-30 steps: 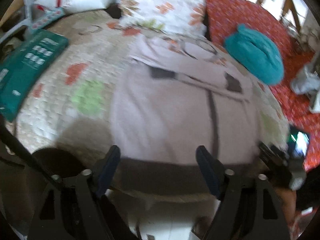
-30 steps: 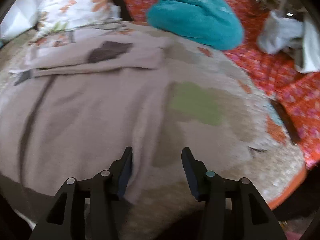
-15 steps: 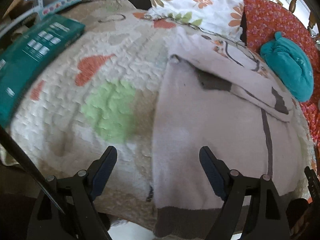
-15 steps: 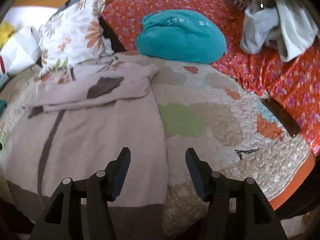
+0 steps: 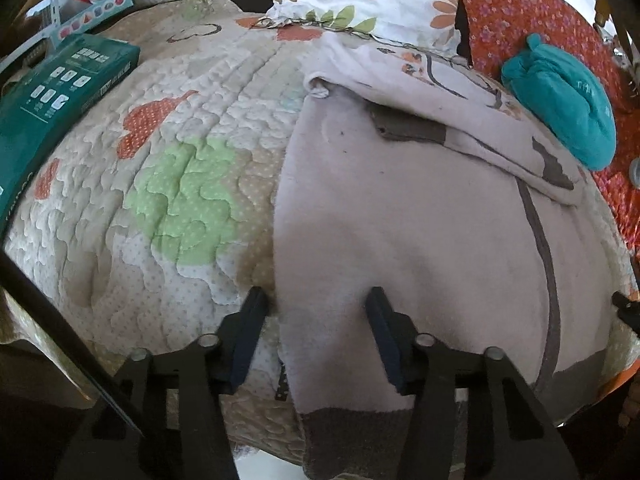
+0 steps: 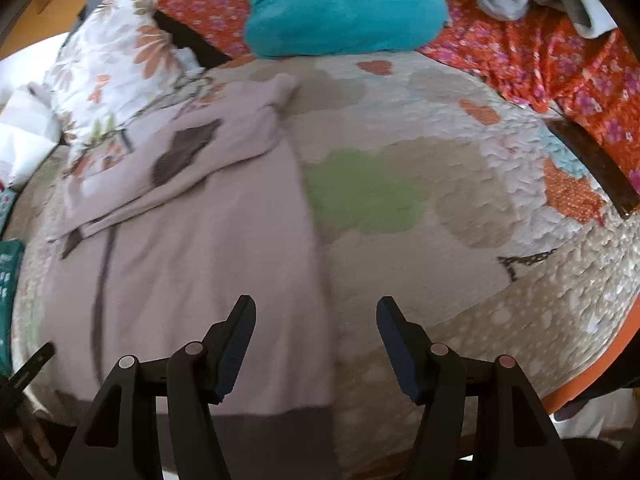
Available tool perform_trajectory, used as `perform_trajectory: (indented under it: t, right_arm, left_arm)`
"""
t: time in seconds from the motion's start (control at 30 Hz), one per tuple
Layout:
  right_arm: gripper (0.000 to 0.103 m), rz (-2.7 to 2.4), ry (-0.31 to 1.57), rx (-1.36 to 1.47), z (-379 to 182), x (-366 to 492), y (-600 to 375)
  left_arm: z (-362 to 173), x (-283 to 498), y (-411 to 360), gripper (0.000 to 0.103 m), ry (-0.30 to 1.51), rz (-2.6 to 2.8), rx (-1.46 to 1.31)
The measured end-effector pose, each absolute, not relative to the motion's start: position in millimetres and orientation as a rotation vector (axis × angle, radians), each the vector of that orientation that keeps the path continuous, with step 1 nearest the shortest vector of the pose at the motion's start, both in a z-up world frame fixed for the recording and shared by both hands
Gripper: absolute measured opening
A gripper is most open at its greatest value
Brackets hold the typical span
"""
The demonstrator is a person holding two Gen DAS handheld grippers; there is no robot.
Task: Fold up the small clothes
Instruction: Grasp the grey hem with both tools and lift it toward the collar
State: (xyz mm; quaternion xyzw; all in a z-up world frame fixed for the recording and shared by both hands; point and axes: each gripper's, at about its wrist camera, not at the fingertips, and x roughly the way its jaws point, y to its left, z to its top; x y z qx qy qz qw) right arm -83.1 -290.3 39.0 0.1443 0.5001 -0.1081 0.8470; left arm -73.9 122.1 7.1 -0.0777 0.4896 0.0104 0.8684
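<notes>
Left wrist view: the left tongs stand wide apart and hold nothing. The pale sweater lies flat on the quilt, running from its dark hem at 6 o'clock up to the folded-over sleeves at 12 to 1 o'clock. Its long axis goes straight away from the tongs. Its left side edge passes just inside the left finger, so the fingers straddle that edge near the hem. A green box sits at 9 to 10 o'clock, a teal bundle at 2 o'clock.

Right wrist view: the right tongs are also wide apart and empty. The sweater fills the field from 7 to 11 o'clock, and its right side edge runs up between the fingers toward 12 o'clock. The teal bundle rests at 12 o'clock beyond the quilt.

Each hand is nearer its own bottom corner. The likely next move is pinching both corners and carrying the hem toward the sleeves.
</notes>
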Motion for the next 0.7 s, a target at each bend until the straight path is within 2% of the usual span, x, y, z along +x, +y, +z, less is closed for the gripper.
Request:
perform_trajectory:
  t: [0.1,0.3,0.4,0.47,0.7]
  right_arm:
    - [0.070,-0.195,1.141,0.337,18.3,-81.9,-291.6]
    - [0.072,-0.079,1.078,0.350,18.3,-101.5,-287.1]
    - [0.071,0.019,1.053,0.465,18.4,-109.8,-292.1]
    - [0.065,0.145,1.060,0.594,12.3,-110.3,-291.1]
    - [0.065,0.246,1.034,0.788,1.0,-109.3,-290.0]
  left_arm:
    - [6.6,-71.6,136.0,0.038,1.032,0.005,-0.236]
    - [4.8,-66.8,149.3,0.039,1.029,-0.022,-0.333]
    - [4.7,-66.6,151.6,0.043,1.019,-0.033,-0.371]
    - [4.9,-66.0,152.6,0.044,1.015,-0.031,-0.385]
    - [4.9,-70.4,136.6,0.044,1.028,-0.070,-0.324]
